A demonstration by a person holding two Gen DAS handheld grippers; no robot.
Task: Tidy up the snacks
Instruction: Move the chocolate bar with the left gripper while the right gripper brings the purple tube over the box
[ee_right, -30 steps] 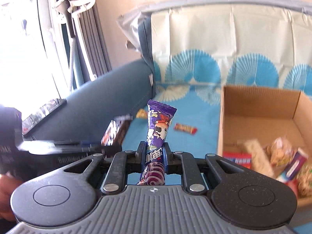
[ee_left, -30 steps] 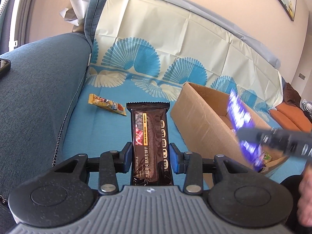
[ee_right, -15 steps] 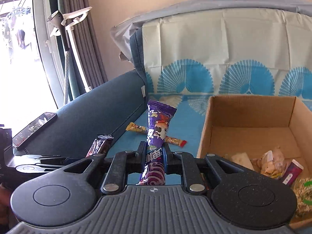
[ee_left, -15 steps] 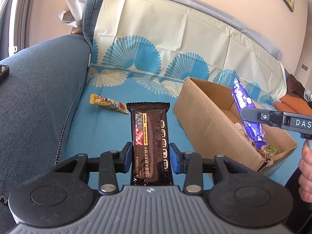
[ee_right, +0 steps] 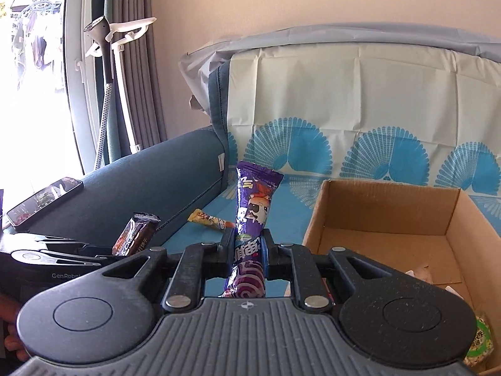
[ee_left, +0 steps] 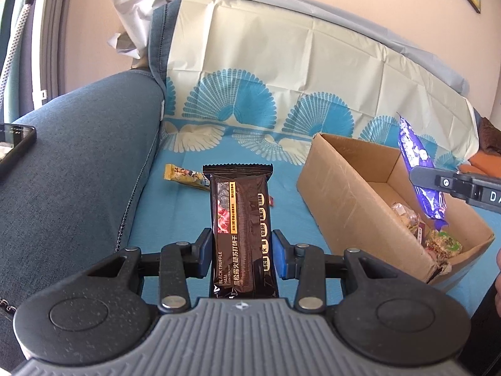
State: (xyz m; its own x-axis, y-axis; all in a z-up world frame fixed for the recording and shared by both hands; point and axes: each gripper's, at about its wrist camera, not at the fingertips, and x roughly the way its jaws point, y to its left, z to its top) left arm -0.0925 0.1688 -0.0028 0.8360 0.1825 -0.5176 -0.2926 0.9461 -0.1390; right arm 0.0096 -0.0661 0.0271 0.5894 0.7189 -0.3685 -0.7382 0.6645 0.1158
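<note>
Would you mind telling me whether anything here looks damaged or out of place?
The cardboard box has a torn, crumpled near corner, with snacks showing beside the tear. A yellow snack packet lies loose on the blue sofa cover outside the box, and a phone sits on the sofa armrest.

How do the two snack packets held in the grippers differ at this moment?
The black truffle cracker pack is broad, flat and dark brown; the purple snack packet is narrower, purple, with a cartoon print. The left gripper holds the cracker pack over the blue sofa cover, beside the cardboard box; the left wrist view shows the purple packet in the right gripper over the box. Both stand upright, clamped low down.
</note>
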